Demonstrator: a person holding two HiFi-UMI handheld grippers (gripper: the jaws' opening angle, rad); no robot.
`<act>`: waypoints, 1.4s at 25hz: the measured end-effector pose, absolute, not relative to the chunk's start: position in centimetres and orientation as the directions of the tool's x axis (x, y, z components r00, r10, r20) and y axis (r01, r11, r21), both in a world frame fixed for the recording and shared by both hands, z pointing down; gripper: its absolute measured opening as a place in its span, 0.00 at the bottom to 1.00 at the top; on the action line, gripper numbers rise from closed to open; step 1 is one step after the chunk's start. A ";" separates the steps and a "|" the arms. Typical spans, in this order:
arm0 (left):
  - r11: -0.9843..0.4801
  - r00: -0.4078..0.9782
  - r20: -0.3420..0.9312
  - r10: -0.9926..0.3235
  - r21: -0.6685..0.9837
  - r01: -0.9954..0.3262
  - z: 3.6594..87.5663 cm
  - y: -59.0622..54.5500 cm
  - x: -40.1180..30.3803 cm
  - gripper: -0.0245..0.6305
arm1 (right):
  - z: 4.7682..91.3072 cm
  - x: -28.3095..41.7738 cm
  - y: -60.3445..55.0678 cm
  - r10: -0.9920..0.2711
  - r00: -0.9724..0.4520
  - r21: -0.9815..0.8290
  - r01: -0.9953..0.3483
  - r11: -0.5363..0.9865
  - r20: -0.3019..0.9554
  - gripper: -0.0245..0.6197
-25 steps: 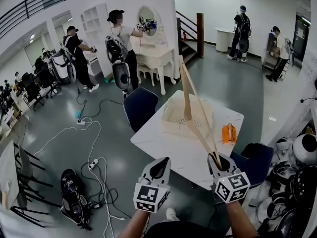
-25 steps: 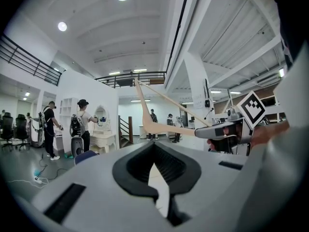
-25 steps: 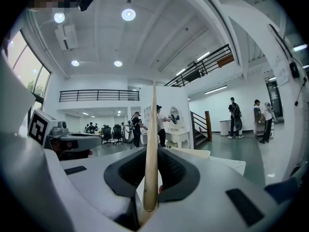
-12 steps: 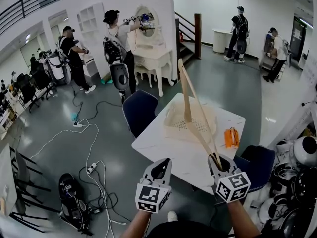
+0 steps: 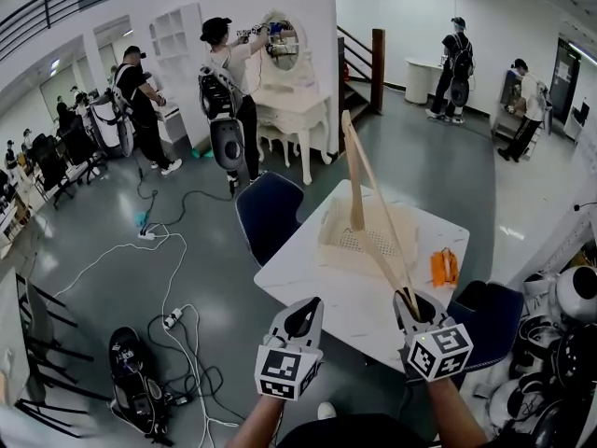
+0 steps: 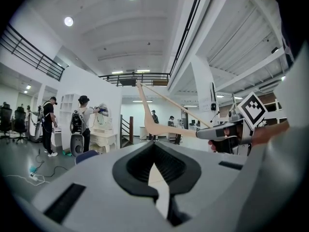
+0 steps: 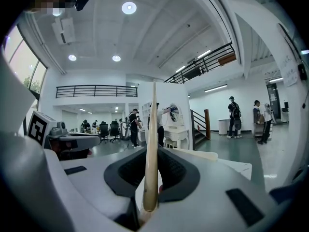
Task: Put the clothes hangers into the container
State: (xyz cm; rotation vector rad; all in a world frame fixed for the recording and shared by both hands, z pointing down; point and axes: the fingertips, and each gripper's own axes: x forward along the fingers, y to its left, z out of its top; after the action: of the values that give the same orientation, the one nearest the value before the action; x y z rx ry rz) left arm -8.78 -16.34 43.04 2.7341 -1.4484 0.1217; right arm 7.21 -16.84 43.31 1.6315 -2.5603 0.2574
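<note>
while right gripper (image 5: 408,297) pinches hanger (image 5: 356,194) by its end, it slants up toward container (image 5: 336,238), left gripper (image 5: 300,317) closed, empty

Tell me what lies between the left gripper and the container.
Only bare white tabletop lies between the left gripper and the container; the head view shows it.

Container (image 5: 338,241) on table (image 5: 308,286); chair (image 5: 270,215) seemingly beyond

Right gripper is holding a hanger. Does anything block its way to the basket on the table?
Nothing visible does. The right gripper holds the wooden hanger upright, and the basket sits open-topped beyond. The orange object lies beside the basket, off the path.
</note>
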 end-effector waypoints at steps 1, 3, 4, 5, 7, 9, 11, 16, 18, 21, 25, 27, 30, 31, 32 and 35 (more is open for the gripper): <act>-0.562 0.560 0.095 -0.823 0.005 -0.827 43.3 -16.4 -8.9 0.04 | 43.4 7.0 -17.0 -0.890 -0.423 -0.093 -0.906 0.413 0.170 0.14; -0.563 0.561 0.103 -0.821 0.007 -0.826 43.8 -16.5 -9.1 0.04 | 43.6 6.7 -17.2 -0.890 -0.424 -0.097 -0.906 0.413 0.168 0.14; -0.564 0.561 0.105 -0.821 0.007 -0.826 44.0 -16.6 -9.2 0.04 | 43.7 6.5 -17.3 -0.890 -0.425 -0.098 -0.905 0.413 0.168 0.14; -0.564 0.561 0.107 -0.821 0.008 -0.826 44.1 -16.6 -9.3 0.04 | 43.8 6.3 -17.4 -0.889 -0.426 -0.099 -0.905 0.414 0.169 0.14; -0.563 0.560 0.111 -0.821 0.012 -0.826 44.3 -16.7 -9.6 0.04 | 44.0 6.0 -17.5 -0.887 -0.428 -0.099 -0.904 0.416 0.174 0.14; -0.561 0.559 0.110 -0.822 0.017 -0.828 44.4 -16.8 -9.8 0.04 | 44.3 5.8 -17.5 -0.885 -0.429 -0.099 -0.903 0.417 0.180 0.14; -0.560 0.559 0.110 -0.822 0.019 -0.828 44.4 -16.9 -9.8 0.04 | 44.4 5.8 -17.6 -0.885 -0.427 -0.099 -0.904 0.415 0.184 0.14; -0.572 0.571 0.122 -0.812 0.026 -0.820 44.9 -17.2 -9.2 0.04 | 44.6 6.2 -18.1 -0.889 -0.417 -0.100 -0.909 0.405 0.191 0.14; -0.576 0.574 0.126 -0.809 0.026 -0.817 45.0 -17.5 -8.8 0.04 | 44.7 6.7 -18.5 -0.889 -0.414 -0.105 -0.910 0.401 0.194 0.14; -0.576 0.574 0.130 -0.809 0.024 -0.817 45.2 -18.2 -8.1 0.04 | 45.0 7.3 -19.1 -0.889 -0.415 -0.112 -0.910 0.400 0.194 0.14; -0.572 0.571 0.119 -0.812 0.025 -0.820 44.8 -19.6 -7.6 0.04 | 45.0 7.5 -20.4 -0.885 -0.426 -0.115 -0.904 0.411 0.187 0.14; -0.573 0.571 0.120 -0.812 0.021 -0.819 44.7 -20.3 -7.3 0.04 | 45.0 7.8 -21.3 -0.885 -0.427 -0.118 -0.904 0.412 0.186 0.14; -0.574 0.571 0.128 -0.811 0.010 -0.819 44.8 -21.3 -6.8 0.04 | 45.2 8.3 -22.6 -0.884 -0.429 -0.128 -0.903 0.411 0.187 0.14; -0.573 0.569 0.129 -0.812 0.008 -0.819 44.8 -21.6 -6.6 0.04 | 45.2 8.5 -23.0 -0.883 -0.430 -0.130 -0.902 0.412 0.186 0.14; -0.572 0.568 0.130 -0.813 0.007 -0.820 44.9 -21.9 -6.5 0.04 | 45.3 8.7 -23.4 -0.883 -0.431 -0.130 -0.901 0.413 0.186 0.14; -0.566 0.561 0.133 -0.817 0.005 -0.824 44.8 -23.0 -6.3 0.04 | 45.1 8.9 -24.6 -0.880 -0.437 -0.127 -0.899 0.420 0.186 0.14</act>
State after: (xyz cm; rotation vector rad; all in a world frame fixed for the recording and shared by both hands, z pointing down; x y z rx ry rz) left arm -6.32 -23.03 44.79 2.7164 -1.4296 0.1777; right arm 8.91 -24.62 45.11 1.6137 -2.5694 0.3169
